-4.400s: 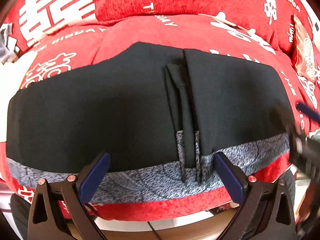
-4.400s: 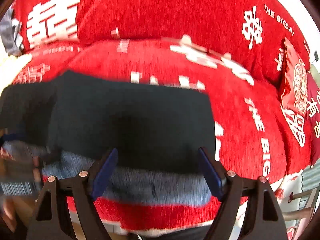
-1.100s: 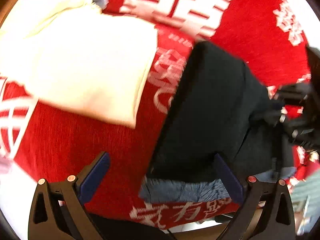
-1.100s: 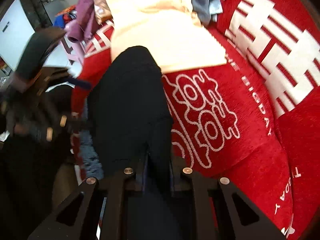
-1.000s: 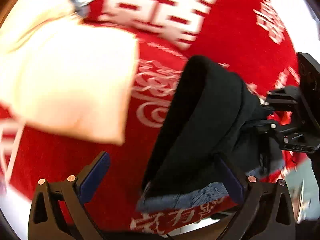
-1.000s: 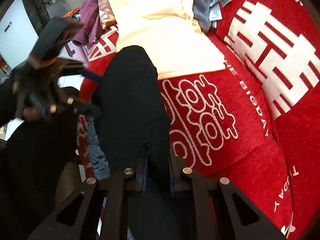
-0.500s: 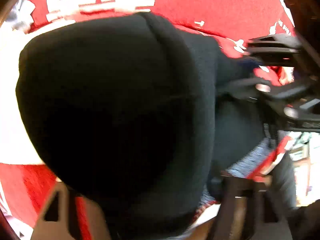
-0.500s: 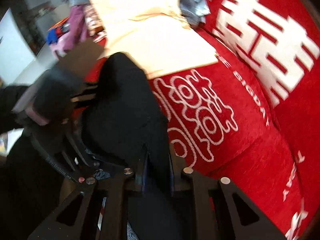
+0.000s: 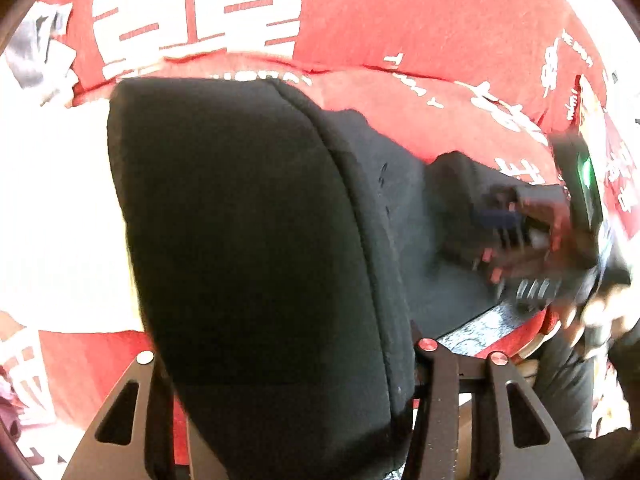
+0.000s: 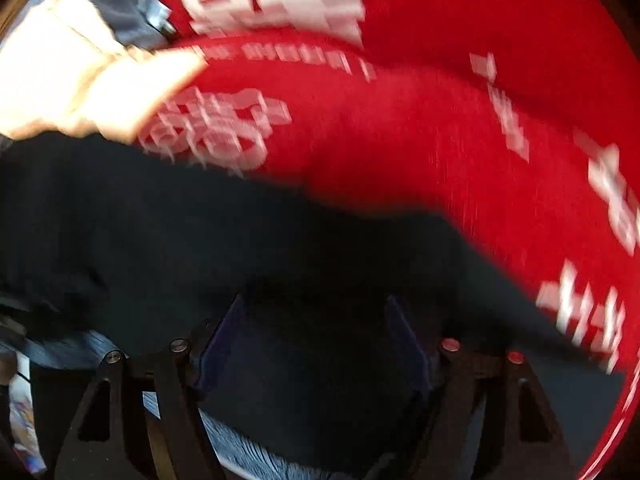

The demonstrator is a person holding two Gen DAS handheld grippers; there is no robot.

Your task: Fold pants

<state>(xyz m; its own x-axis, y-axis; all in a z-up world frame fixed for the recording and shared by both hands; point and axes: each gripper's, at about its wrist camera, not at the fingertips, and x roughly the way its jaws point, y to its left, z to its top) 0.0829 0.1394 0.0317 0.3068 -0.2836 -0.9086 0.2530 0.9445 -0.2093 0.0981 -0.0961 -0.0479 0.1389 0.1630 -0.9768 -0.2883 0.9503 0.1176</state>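
The black pants [image 9: 248, 240] lie on a red sofa cover. In the left wrist view a thick folded bundle of them fills the gap between my left gripper's jaws [image 9: 284, 364], which are closed onto it. My right gripper shows blurred at the right of that view [image 9: 532, 236], over the pants. In the right wrist view my right gripper [image 10: 316, 336] is open, its blue pads [image 10: 224, 336] apart above the black cloth [image 10: 200, 248]. The view is motion-blurred.
The red sofa cover [image 9: 420, 32] with white lettering spreads behind. A cream cushion [image 10: 76, 84] and grey clothes [image 10: 124, 8] lie at the left. The grey patterned sofa edge strip [image 9: 476, 332] runs along the front.
My left gripper has closed on the folded pants bundle. My right gripper has let go of the pants and opened, swinging round to face the sofa back.
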